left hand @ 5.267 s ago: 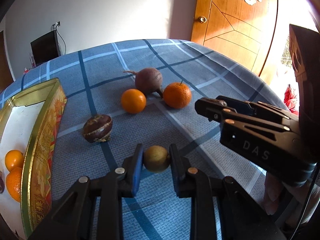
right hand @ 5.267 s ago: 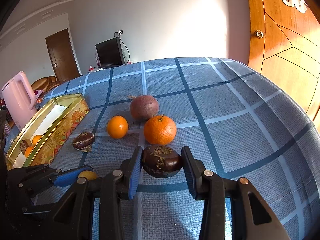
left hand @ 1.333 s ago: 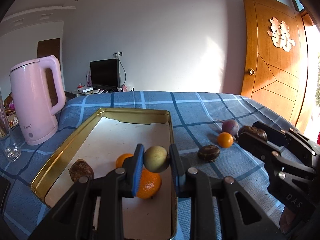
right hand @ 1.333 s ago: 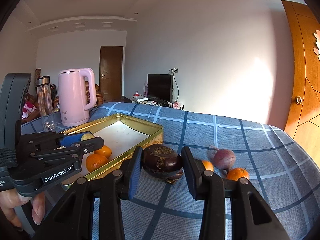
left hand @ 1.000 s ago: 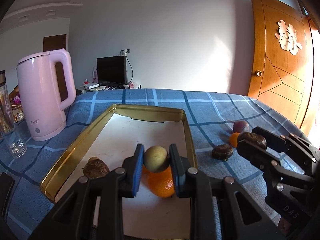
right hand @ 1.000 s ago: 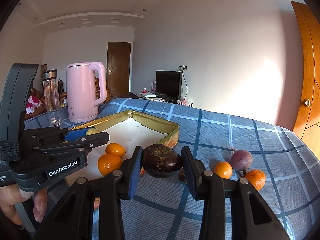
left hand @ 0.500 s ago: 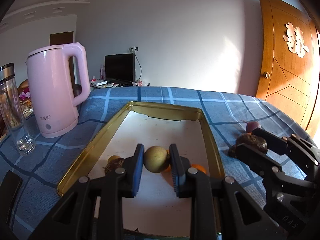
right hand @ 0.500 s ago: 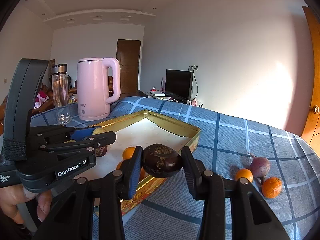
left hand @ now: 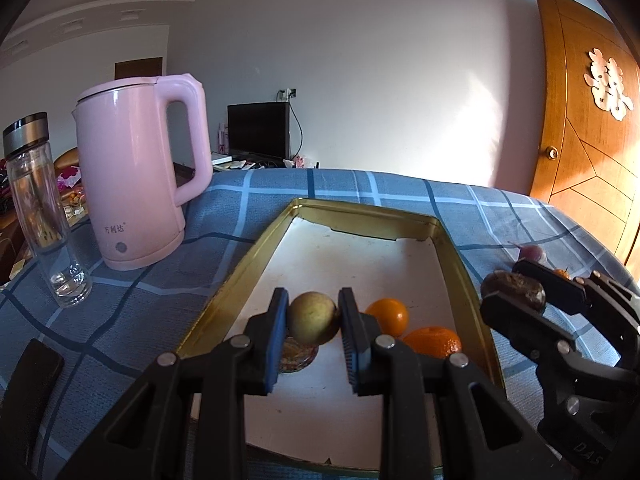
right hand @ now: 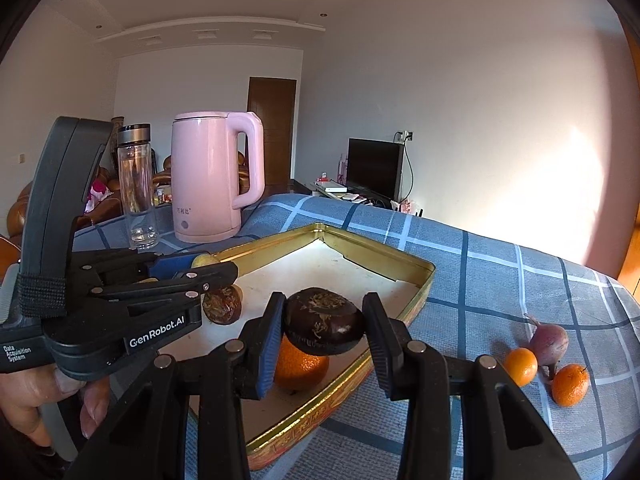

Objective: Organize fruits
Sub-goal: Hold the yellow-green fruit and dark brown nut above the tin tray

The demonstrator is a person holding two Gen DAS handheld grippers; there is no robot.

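My left gripper (left hand: 313,320) is shut on a yellow-green round fruit (left hand: 313,317) and holds it over the near end of the gold tin tray (left hand: 464,276). In the tray lie two oranges (left hand: 387,316) and a dark brown fruit (left hand: 296,354), partly hidden under the held fruit. My right gripper (right hand: 323,330) is shut on a dark purple-brown fruit (right hand: 323,320) above the tray's right rim (right hand: 416,300). It also shows in the left wrist view (left hand: 514,286). On the cloth lie an orange (right hand: 520,366), a tangerine (right hand: 570,384) and a beet (right hand: 549,342).
A pink kettle (left hand: 140,184) and a glass bottle (left hand: 44,216) stand left of the tray on the blue checked cloth (left hand: 380,188). A wooden door (left hand: 588,128) is at the right. A television (left hand: 258,130) stands behind the table.
Both grippers have carried their fruit leftward from the loose fruit to the tray. The left one is now over the tray's near end, the right one at its right rim.
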